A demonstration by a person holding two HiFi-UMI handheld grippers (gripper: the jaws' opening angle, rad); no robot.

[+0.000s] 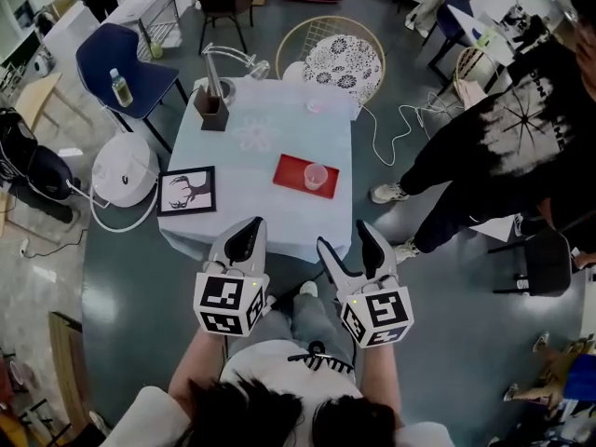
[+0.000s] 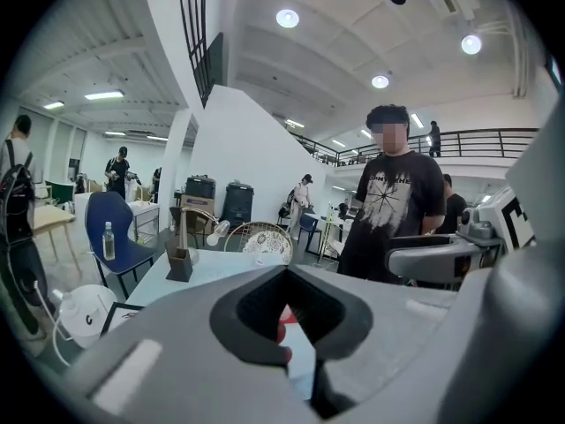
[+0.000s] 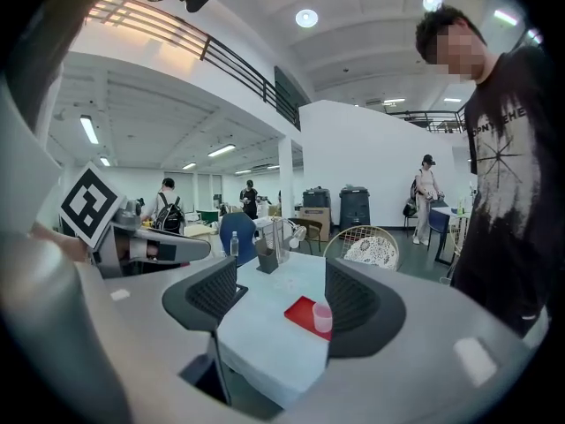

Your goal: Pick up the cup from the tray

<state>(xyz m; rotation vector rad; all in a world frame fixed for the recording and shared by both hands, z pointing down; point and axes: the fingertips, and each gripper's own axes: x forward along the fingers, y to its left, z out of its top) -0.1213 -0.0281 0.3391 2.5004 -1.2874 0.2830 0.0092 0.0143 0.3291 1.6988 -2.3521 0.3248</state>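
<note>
Nearest, low in the head view: two hand-held grippers, both short of the table's near edge and well apart from the cup.

1. Left gripper (image 1: 248, 226). Jaws pressed together with nothing held. Only the hollow between the pads stays clear, and a sliver of red shows through it.
2. Table (image 1: 279, 220). Covered with a pale cloth.
3. Framed deer picture (image 1: 186, 191). Lies flat at the near left corner.
4. Brown holder (image 1: 213, 110). Stands upright at the far left corner.
5. Red tray (image 1: 291, 170). Lies flat toward the right edge, closer to the near edge than to the far one.
6. Cup (image 1: 316, 176). Small, translucent pink, upright on the right end of the red tray. Whether it holds anything cannot be told from here.
   - Handling: judged light and thin-walled, probably plastic, with a smooth side that may flex or slip and a body that tips easily.
   - Hold: take it across the side wall at about mid-height, one jaw on each side, with a modest squeeze. Lift it straight up so the red tray is not dragged.
7. Right gripper (image 1: 346, 240). Jaws spread wide and empty. In its own view the cup shows far off in the gap, close to the right-hand jaw. It looks the better placed of the two for the pick.
8. Bystander (image 1: 503, 147). Wears a dark printed shirt and stands off the right edge.
</note>
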